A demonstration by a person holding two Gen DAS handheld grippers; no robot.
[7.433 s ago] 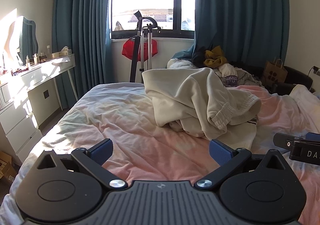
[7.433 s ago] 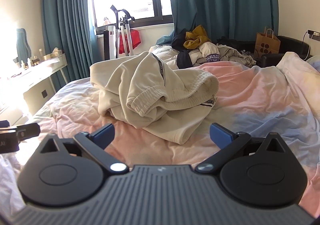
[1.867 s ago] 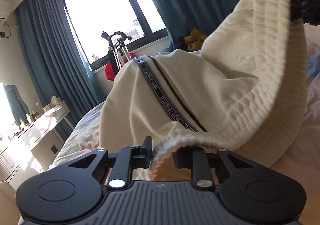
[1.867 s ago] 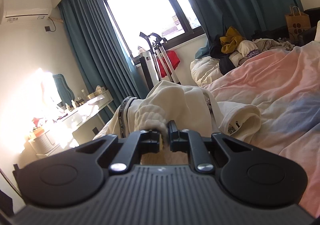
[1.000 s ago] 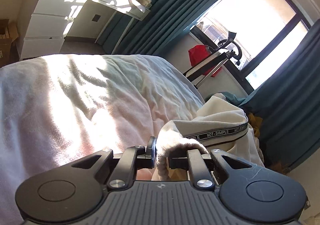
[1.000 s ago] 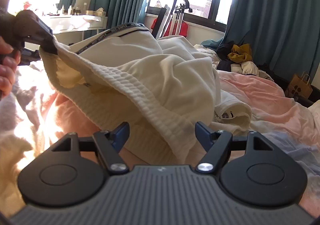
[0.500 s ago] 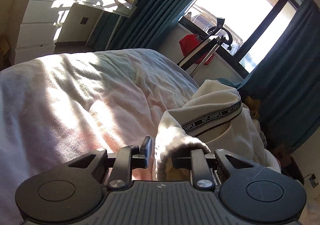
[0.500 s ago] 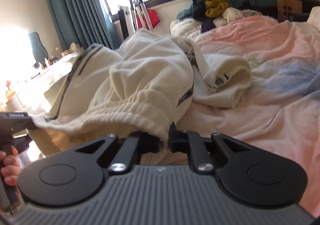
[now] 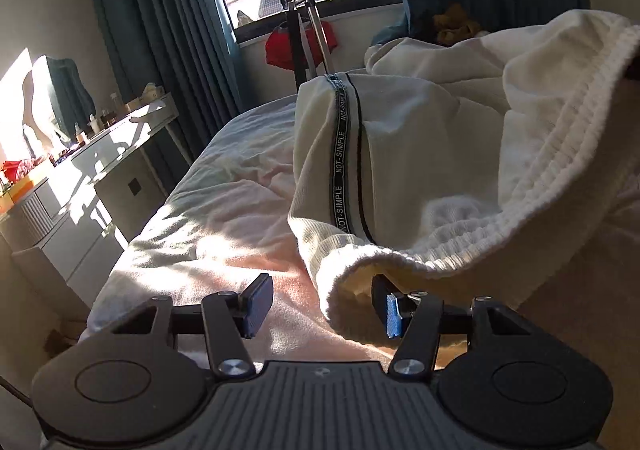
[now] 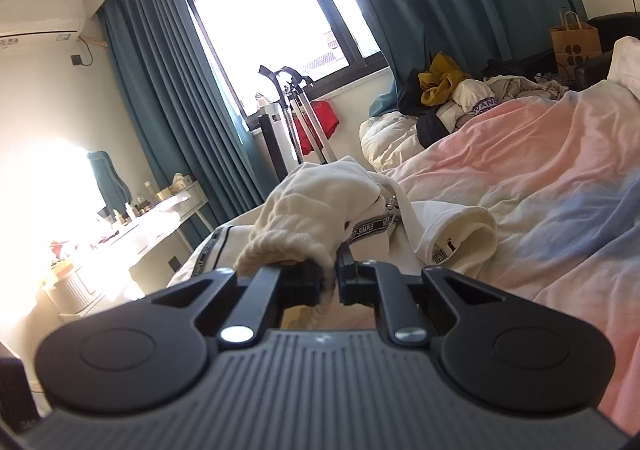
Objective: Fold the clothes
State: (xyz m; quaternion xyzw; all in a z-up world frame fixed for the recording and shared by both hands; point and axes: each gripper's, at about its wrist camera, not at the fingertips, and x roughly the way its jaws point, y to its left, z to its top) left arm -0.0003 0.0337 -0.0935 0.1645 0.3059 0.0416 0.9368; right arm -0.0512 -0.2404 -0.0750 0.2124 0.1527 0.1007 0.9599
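Cream sweatpants (image 9: 420, 138) with a black "NOT-SIMPLE" side stripe lie bunched on the pink bed cover (image 9: 224, 234). Their ribbed waistband hangs in a curve from upper right down to my left gripper (image 9: 324, 304). That gripper is open, its blue pads either side of the waistband's low corner, which rests against the right pad. In the right wrist view my right gripper (image 10: 330, 284) is shut on another part of the waistband (image 10: 280, 246), held above the bed. The rest of the sweatpants (image 10: 440, 234) trail onto the cover.
A white dresser (image 9: 80, 186) with bottles stands left of the bed. A black stand with a red bag (image 9: 304, 42) is under the window. A pile of other clothes (image 10: 448, 90) lies at the far end. A paper bag (image 10: 576, 38) stands far right.
My left gripper has opened and let go of the waistband; it was shut on it half a second ago. My right gripper stays shut on the waistband and has lifted and tilted up.
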